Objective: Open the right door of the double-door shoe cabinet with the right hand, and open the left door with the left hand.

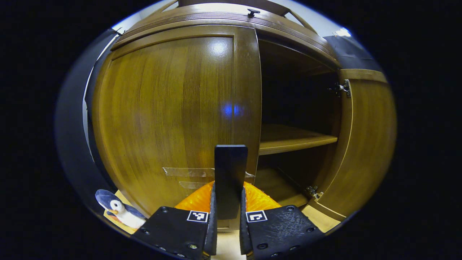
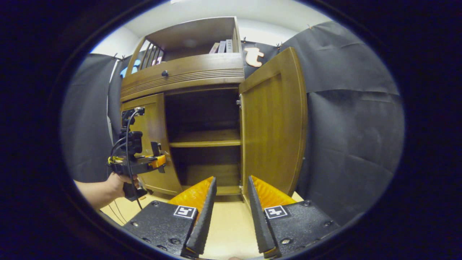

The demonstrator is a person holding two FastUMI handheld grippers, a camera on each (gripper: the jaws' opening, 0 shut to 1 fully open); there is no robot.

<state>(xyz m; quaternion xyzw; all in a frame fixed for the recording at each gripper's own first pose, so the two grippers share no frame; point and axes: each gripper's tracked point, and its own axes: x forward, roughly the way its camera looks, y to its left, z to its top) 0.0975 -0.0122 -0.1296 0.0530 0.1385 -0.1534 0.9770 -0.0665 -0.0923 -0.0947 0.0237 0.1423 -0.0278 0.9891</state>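
The wooden shoe cabinet (image 2: 184, 77) stands ahead. Its right door (image 2: 274, 133) is swung wide open, baring a dark interior with a shelf (image 2: 205, 139). The left door (image 1: 169, 108) looks closed. My left gripper (image 1: 228, 185) is shut on the flat dark handle (image 1: 231, 162) at that door's inner edge, low down. In the right gripper view a hand (image 2: 115, 186) holds the left gripper (image 2: 155, 159) against the left door (image 2: 151, 144). My right gripper (image 2: 231, 177) hangs open and holds nothing, back from the cabinet and low in front of the open side.
A toy penguin (image 1: 119, 209) sits on the floor by the cabinet's left foot. Clear tape (image 1: 187, 172) is stuck on the left door. Books (image 2: 222, 47) stand on the upper shelf, above a drawer with a knob (image 2: 164, 73). Black cloth (image 2: 353, 126) hangs on both sides.
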